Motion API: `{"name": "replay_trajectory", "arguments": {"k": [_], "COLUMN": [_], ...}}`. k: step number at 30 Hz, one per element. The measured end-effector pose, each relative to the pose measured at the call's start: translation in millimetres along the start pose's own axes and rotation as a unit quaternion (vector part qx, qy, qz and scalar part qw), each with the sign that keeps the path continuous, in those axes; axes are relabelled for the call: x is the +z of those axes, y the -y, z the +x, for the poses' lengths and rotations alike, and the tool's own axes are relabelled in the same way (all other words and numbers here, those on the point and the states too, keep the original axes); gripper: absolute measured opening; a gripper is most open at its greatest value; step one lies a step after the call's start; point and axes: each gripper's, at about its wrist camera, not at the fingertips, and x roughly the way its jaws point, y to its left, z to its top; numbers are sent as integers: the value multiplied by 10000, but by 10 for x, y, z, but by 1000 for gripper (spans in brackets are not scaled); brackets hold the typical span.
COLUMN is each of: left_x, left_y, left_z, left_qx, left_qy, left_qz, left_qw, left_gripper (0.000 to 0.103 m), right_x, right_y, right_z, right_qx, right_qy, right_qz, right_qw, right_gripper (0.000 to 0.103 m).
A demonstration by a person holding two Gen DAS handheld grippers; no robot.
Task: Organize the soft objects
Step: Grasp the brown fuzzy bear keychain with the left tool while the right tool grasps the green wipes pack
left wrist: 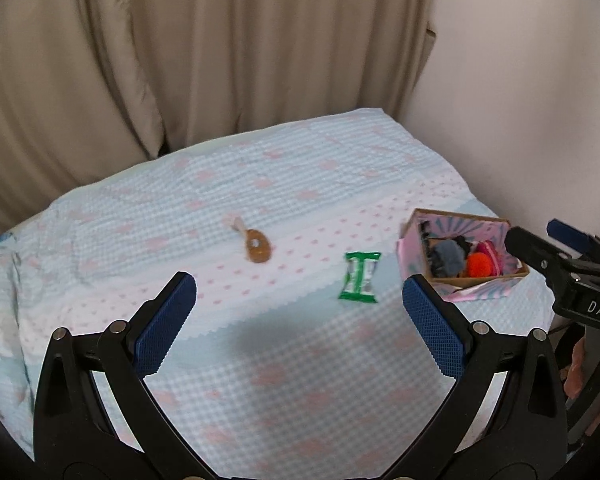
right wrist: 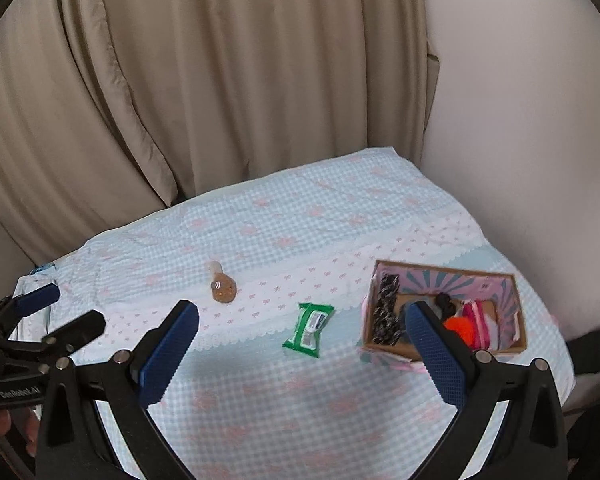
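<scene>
A green tissue pack (left wrist: 359,277) (right wrist: 309,329) lies on the checked cloth near the middle. A brown plush drumstick toy (left wrist: 255,246) (right wrist: 221,287) lies to its left. A pink patterned cardboard box (left wrist: 462,254) (right wrist: 446,311) at the right holds several soft items: an orange pompom (left wrist: 478,265) (right wrist: 458,325), a grey piece, a pink one and a black-and-white one. My left gripper (left wrist: 299,293) is open and empty above the cloth, short of the pack. My right gripper (right wrist: 301,321) is open and empty, its right finger in front of the box.
The table is covered by a light blue checked cloth with pink bows (left wrist: 284,184) (right wrist: 300,232). Beige curtains (left wrist: 180,60) hang behind it and a white wall (left wrist: 540,100) stands at the right. The table's edges fall off at left and right.
</scene>
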Motion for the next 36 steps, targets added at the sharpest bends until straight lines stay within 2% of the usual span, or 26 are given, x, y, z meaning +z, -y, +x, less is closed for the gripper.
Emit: {"name": "replay_trajectory", "arguments": {"k": [4, 9, 18, 24, 30, 34, 36], "left_x": [-35, -73, -180, -321, -406, -394, -371], "left_y": [-314, -539, -595, -593, -632, -700, -739], "left_z": [321, 950, 2257, 3197, 3801, 4036, 4113], "left_qx": [39, 108, 178, 232, 390, 487, 480], "left_qy": [-33, -34, -155, -375, -411, -409, -420], "left_qz": [-113, -187, -97, -98, -66, -120, -190], "left_qw": [9999, 9998, 9997, 9990, 9984, 9979, 9978], "left_gripper": [103, 103, 101, 91, 89, 89, 88], "right_x": [-154, -367, -720, -977, -1166, -1245, -1275], "right_y": [-155, -287, -379, -303, -120, -42, -26], "right_z": [254, 771, 1889, 2579, 3100, 3312, 3410], "right_qx": [-28, -3, -214, -530, -760, -790, -774], "right_qy": [-58, -189, -410, -517, -615, -645, -676], "right_qz": [108, 192, 252, 134, 143, 142, 120], "right_qw": [9999, 9996, 9986, 9972, 9951, 9947, 9946], "right_gripper": [103, 103, 103, 103, 103, 103, 96]}}
